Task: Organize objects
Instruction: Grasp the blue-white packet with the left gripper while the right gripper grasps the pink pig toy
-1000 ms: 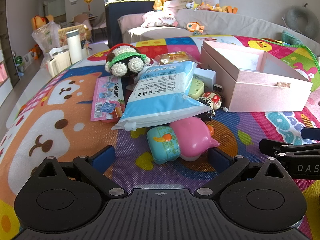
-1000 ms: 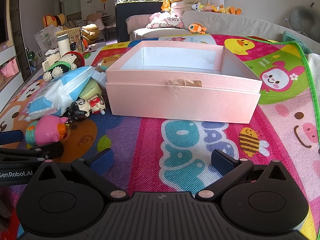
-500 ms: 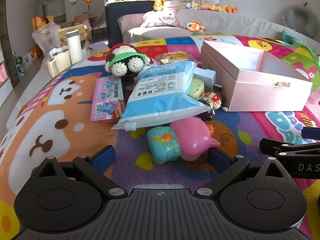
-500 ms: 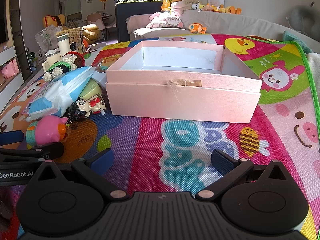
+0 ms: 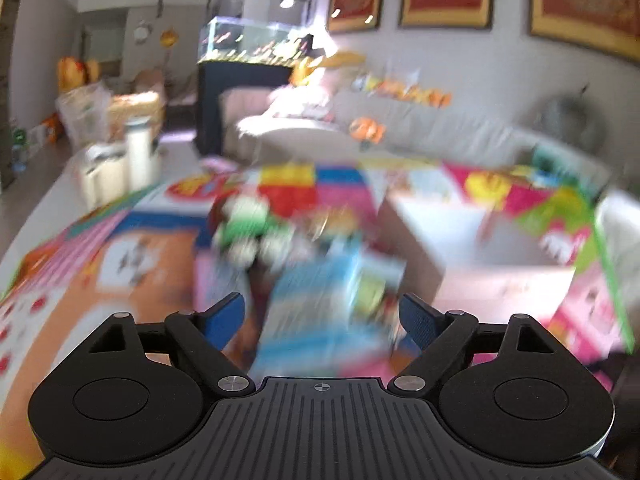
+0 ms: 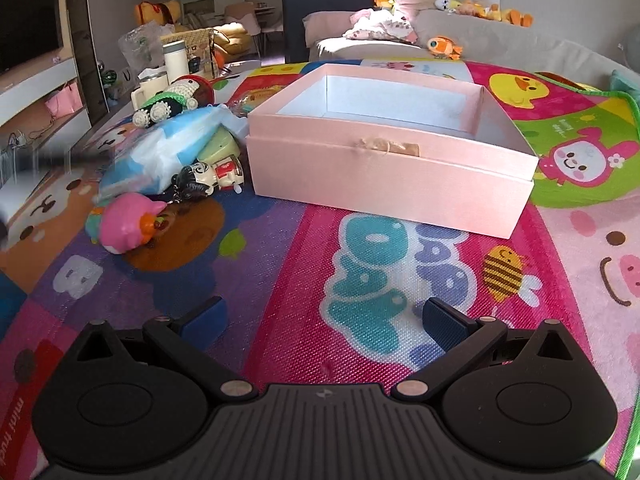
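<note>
The left wrist view is badly blurred by motion. My left gripper (image 5: 322, 318) hangs above the toy pile with its jaws closing and nothing between the pads. A blue-and-white packet (image 5: 320, 300) lies beyond them, and a crochet doll (image 5: 248, 224) sits further back. My right gripper (image 6: 324, 320) stands open over the play mat (image 6: 280, 264), with no object in it, in front of the open pink box (image 6: 392, 176). Left of the box lie the blue packet (image 6: 168, 148), a small figurine (image 6: 208, 176), a pink pig toy (image 6: 124, 228) and the crochet doll (image 6: 172, 100).
A white flask (image 6: 176, 60) and cups stand beyond the mat's far left edge. A sofa (image 6: 500, 36) with soft toys runs along the back. A dark blurred streak (image 6: 56, 158) crosses the left edge of the right wrist view. The box's inside shows white and bare.
The left view has swung upward and turned blurry, and its jaws stand closer together. In the right view the left gripper has left the lower-left corner, and the right gripper now looks down more steeply.
</note>
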The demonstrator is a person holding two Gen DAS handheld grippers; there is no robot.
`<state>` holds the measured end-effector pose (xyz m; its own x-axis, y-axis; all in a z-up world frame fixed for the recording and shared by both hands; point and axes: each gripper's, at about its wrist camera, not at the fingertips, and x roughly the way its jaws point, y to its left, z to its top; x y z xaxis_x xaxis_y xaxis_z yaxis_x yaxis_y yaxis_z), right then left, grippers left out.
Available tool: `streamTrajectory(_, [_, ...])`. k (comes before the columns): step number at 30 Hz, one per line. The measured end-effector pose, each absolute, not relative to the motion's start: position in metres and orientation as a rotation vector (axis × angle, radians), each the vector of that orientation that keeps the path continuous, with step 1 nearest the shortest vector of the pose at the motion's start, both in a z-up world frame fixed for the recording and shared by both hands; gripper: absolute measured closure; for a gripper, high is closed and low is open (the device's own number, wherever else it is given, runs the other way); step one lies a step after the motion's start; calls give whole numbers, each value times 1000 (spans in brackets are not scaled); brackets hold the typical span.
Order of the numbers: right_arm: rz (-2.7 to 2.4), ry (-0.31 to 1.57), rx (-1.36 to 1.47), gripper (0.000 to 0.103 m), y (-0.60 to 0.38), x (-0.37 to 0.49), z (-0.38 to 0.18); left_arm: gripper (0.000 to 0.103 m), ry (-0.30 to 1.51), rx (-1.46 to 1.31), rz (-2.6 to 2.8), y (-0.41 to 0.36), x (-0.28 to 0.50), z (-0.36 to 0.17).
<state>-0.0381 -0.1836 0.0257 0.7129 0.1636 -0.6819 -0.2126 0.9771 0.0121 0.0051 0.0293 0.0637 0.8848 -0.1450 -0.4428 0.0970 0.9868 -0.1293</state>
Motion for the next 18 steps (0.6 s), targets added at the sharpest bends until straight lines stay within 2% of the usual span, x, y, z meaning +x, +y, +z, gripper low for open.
streamTrajectory(3, [210, 752, -68, 0, -184, -38, 26, 15, 599, -64, -161, 21, 49, 55])
streamTrajectory(5, [209, 754, -71, 0, -183, -39, 26, 19, 699, -2, -100, 14, 75, 37])
streamTrajectory(8, [209, 760, -73, 0, -183, -38, 26, 26, 699, -9, -63, 16, 86, 31])
streamTrajectory(9, [209, 763, -72, 0, -183, -38, 26, 32, 706, -18, -71, 16, 87, 31])
streamTrajectory(10, [209, 767, -71, 0, -183, -37, 27, 44, 727, -24, -81, 18, 88, 29])
streamTrajectory(13, [200, 786, -67, 0, -182, -34, 28, 46, 751, -95, -117, 34, 78, 26])
streamTrajectory(18, [174, 784, -66, 0, -179, -32, 28, 47, 633, -146, -167, 76, 9, 49])
